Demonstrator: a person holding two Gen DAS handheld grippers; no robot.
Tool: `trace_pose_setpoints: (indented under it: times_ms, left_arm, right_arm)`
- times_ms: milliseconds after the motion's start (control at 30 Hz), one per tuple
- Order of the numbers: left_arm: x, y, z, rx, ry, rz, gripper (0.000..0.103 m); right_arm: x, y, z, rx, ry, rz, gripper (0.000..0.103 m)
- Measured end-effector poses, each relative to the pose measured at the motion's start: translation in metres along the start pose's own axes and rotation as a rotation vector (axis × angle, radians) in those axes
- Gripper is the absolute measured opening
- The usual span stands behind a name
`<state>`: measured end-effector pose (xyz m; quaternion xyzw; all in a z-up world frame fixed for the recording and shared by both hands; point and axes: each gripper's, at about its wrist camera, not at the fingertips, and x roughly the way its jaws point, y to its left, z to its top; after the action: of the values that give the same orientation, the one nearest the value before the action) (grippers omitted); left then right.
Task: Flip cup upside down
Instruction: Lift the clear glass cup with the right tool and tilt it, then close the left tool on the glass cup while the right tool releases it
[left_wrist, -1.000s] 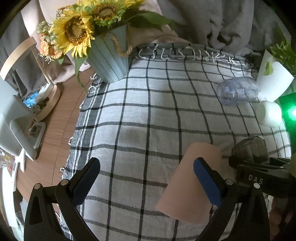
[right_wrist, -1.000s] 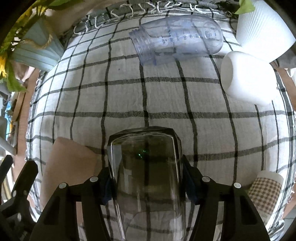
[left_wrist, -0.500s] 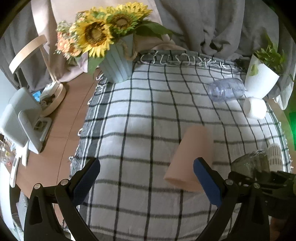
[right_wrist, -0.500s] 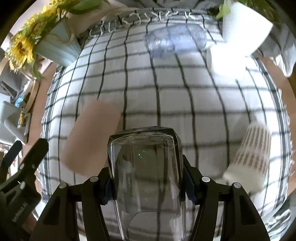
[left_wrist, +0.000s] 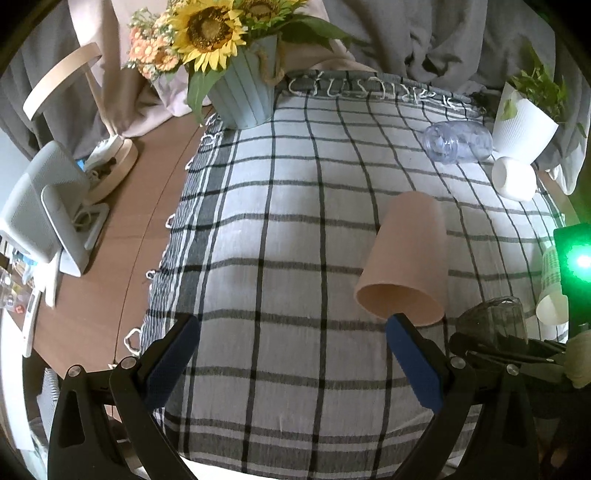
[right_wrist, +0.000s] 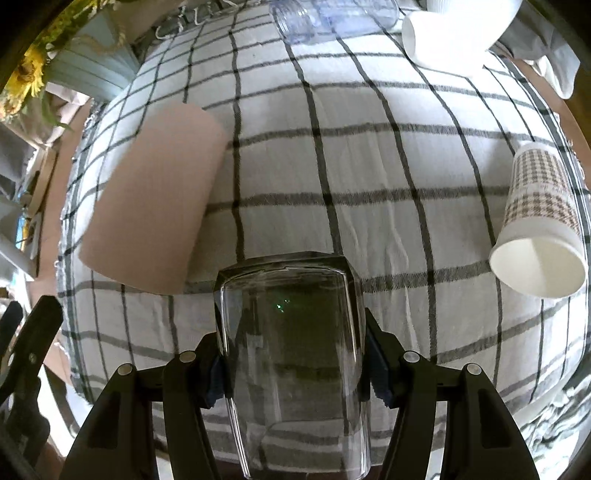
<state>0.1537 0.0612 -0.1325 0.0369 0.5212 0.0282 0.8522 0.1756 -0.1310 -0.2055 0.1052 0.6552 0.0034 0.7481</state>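
My right gripper (right_wrist: 295, 369) is shut on a clear glass cup (right_wrist: 291, 354), which points forward along the fingers above the checked cloth (right_wrist: 369, 155). That gripper and the glass (left_wrist: 491, 325) also show at the right of the left wrist view. A pink cup (left_wrist: 406, 258) lies on its side on the cloth, mouth toward me; it also shows in the right wrist view (right_wrist: 151, 192). My left gripper (left_wrist: 291, 354) is open and empty, its right finger just in front of the pink cup's mouth.
A checked paper cup (right_wrist: 539, 225) lies on its side at the right. A clear bottle (left_wrist: 458, 142), a white cup (left_wrist: 513, 177) and a white plant pot (left_wrist: 524, 125) are at the far right. A sunflower pot (left_wrist: 240, 92) stands far left. Bare wooden table (left_wrist: 122, 236) lies left.
Both grippers have pulled back and up from the cloth, so more of the table shows. The glass stays held in the right gripper. The left gripper stays open.
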Motion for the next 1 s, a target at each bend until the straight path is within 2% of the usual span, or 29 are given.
trace_pose_setpoints:
  times_ms: [167, 267, 367, 467, 533, 633, 733, 1000]
  left_arm:
    - [0.002, 0.002, -0.002, -0.023, 0.016, 0.008, 0.103]
    - [0.0, 0.002, -0.004, -0.039, 0.02, 0.014, 0.103]
    - [-0.006, 0.0, -0.004, -0.045, 0.019, 0.021, 0.103]
    - [-0.015, -0.004, -0.004, -0.049, 0.016, -0.003, 0.103]
    - [-0.023, -0.009, -0.003, -0.052, 0.012, -0.016, 0.103]
    - [-0.033, -0.021, 0.0, -0.047, 0.011, -0.041, 0.103]
    - [-0.039, -0.038, 0.002, -0.03, 0.019, -0.066, 0.103]
    - [-0.045, -0.095, 0.003, 0.051, 0.056, -0.114, 0.103]
  right_arm:
    - [-0.001, 0.003, -0.002, -0.016, -0.005, -0.01, 0.063]
    - [-0.005, 0.003, -0.002, -0.027, -0.019, -0.001, 0.077]
    - [-0.015, 0.002, -0.002, -0.04, -0.053, -0.004, 0.077]
    - [-0.033, -0.003, -0.003, -0.044, -0.085, -0.007, 0.077]
    - [-0.054, -0.01, -0.007, -0.031, -0.138, -0.001, 0.077]
    - [-0.083, -0.023, -0.013, -0.012, -0.21, -0.01, 0.083]
    - [-0.106, -0.038, -0.014, 0.007, -0.258, -0.002, 0.083]
    - [-0.122, -0.075, -0.018, 0.011, -0.268, -0.04, 0.083]
